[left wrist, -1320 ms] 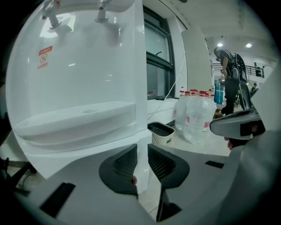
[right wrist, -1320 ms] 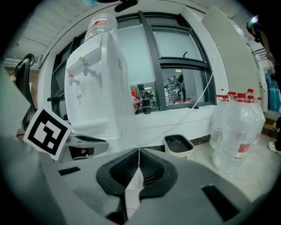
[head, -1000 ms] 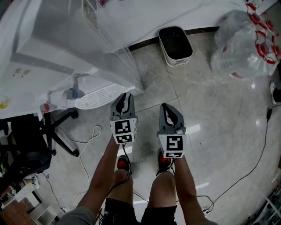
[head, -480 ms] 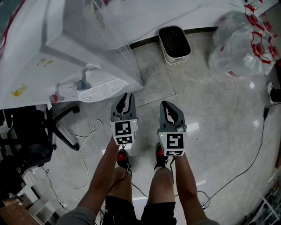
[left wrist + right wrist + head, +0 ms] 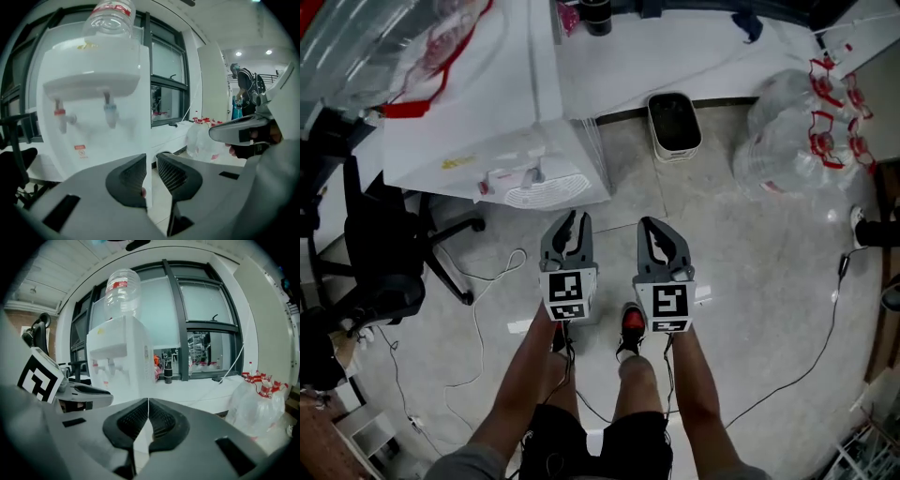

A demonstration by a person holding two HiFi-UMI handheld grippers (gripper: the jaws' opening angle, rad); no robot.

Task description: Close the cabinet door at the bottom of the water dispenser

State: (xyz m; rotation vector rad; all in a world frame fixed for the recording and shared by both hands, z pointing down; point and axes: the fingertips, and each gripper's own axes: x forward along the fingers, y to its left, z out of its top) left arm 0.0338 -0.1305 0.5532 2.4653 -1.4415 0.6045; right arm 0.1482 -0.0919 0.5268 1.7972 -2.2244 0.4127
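Note:
The white water dispenser (image 5: 487, 122) stands at the upper left, its red and blue taps (image 5: 511, 176) facing me and a clear bottle (image 5: 110, 16) on top. Its front fills the left gripper view (image 5: 98, 117); I cannot make out the bottom cabinet door in any view. My left gripper (image 5: 574, 217) hangs in the air before the dispenser's right corner, open by a narrow gap (image 5: 151, 161) with nothing between the pads. My right gripper (image 5: 649, 223) floats beside it to the right, jaws shut on nothing (image 5: 148, 404), and looks towards the dispenser (image 5: 122, 362).
A black bin (image 5: 673, 124) stands against the white wall ledge. Bagged large water bottles (image 5: 797, 122) lie at the right. A black office chair (image 5: 384, 262) sits left of the dispenser. Cables (image 5: 487, 309) run over the tiled floor, near the person's feet.
Both grippers and the head view have risen; the dispenser's top and bottle have come into sight and the floor looks farther away. Neither gripper's jaws have changed.

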